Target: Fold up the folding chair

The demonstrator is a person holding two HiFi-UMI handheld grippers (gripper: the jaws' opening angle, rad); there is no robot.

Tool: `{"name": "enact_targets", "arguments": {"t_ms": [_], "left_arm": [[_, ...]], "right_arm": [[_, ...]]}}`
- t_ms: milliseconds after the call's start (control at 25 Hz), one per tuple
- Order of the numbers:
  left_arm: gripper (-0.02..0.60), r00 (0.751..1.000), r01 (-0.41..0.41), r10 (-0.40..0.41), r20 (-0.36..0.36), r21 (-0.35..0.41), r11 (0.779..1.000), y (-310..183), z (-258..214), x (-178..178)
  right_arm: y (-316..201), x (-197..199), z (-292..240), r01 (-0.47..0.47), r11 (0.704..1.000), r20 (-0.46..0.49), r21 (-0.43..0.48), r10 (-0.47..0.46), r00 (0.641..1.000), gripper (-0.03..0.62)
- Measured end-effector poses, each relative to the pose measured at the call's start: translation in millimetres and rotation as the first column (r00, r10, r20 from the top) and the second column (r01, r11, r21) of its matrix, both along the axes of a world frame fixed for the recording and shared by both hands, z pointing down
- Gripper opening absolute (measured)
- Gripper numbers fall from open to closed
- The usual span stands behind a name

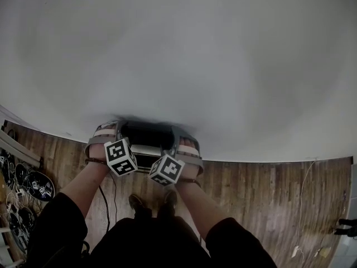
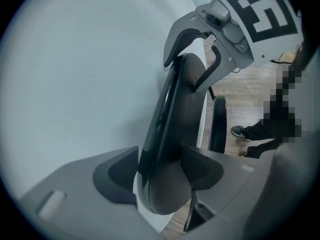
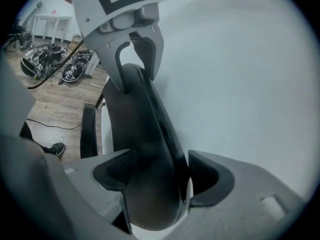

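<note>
Release step, seemingly: the folding chair [image 1: 146,137] stands folded flat against the wall [image 1: 178,49], left gripper [image 2: 160,174] and right gripper [image 3: 162,174] astride its padded edge, jaws slack. Next, draw both clear without tipping it.

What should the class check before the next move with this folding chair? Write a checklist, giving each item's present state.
1. Chair between the left hand-held gripper's jaws: ok.
2. Chair between the right hand-held gripper's jaws: ok.
3. Pads pressing the chair: not ok; a gap shows beside one pad of each.
4. Seat folded up against the chair: ok, it seems.
5. Chair steady on the floor: cannot tell, its foot is hidden.
6. Cable away from the shoes: not ok; it lies beside them.
</note>
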State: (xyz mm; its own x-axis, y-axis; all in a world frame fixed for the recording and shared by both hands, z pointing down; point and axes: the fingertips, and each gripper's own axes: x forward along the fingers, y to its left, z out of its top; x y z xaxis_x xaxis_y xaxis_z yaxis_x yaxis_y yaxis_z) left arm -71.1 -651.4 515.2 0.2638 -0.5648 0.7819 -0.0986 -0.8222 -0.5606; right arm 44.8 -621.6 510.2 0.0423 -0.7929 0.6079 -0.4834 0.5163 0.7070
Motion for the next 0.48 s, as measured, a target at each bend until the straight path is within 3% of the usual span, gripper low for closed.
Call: {"name": "enact_targets", "arguments": {"t_ms": [480], "left_arm": [[0.279,1.000,0.026,-0.026,-0.001,0.071,0.997,-20,-1,4]], "right_arm": [[-18,5,-1,-0.009,0.997,-0.025,0.072,0.011,1.000,0.325]]}}
